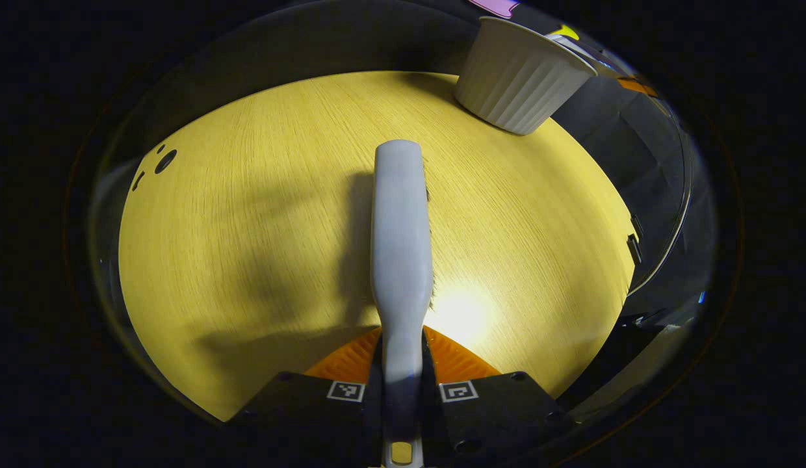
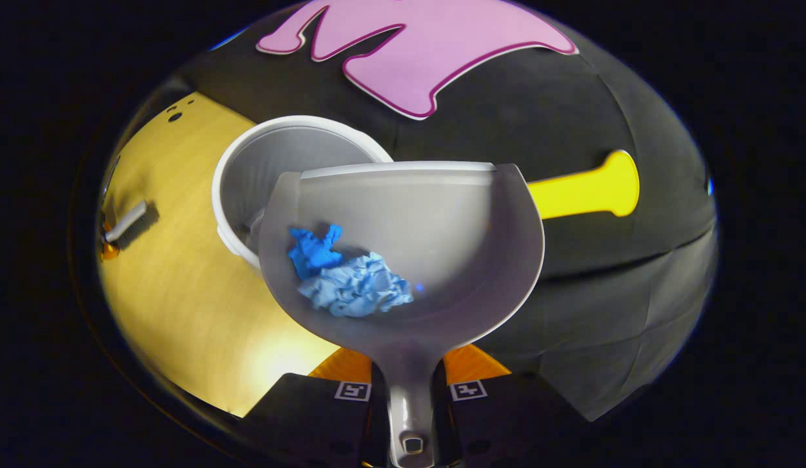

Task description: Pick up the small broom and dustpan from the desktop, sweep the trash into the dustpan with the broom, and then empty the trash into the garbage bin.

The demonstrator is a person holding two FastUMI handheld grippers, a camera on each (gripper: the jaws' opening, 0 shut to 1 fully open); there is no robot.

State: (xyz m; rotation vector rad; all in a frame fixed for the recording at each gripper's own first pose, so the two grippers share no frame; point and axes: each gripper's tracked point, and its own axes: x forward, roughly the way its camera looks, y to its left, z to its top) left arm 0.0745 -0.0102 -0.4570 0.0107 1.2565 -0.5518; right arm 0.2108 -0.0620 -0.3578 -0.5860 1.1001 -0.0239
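Left hand-held gripper (image 1: pixel 402 390): fingers closed on the broom (image 1: pixel 400 227) handle, held low over the counter (image 1: pixel 247 227).
Right hand-held gripper (image 2: pixel 409 390): fingers clamped on the dustpan (image 2: pixel 442 214) handle, pan raised.

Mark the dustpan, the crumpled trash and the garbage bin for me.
dustpan (image 2: pixel 442 221): right gripper view, bare inner floor.
crumpled trash (image 2: pixel 354 289): right gripper view, pale blue wad's middle.
garbage bin (image 1: pixel 517 81): left gripper view, ribbed outer wall.

A pale wooden tabletop (image 1: pixel 260 214) carries small dark round holes (image 1: pixel 164 160) near its far corner, against the black cloth wall (image 2: pixel 572 117).
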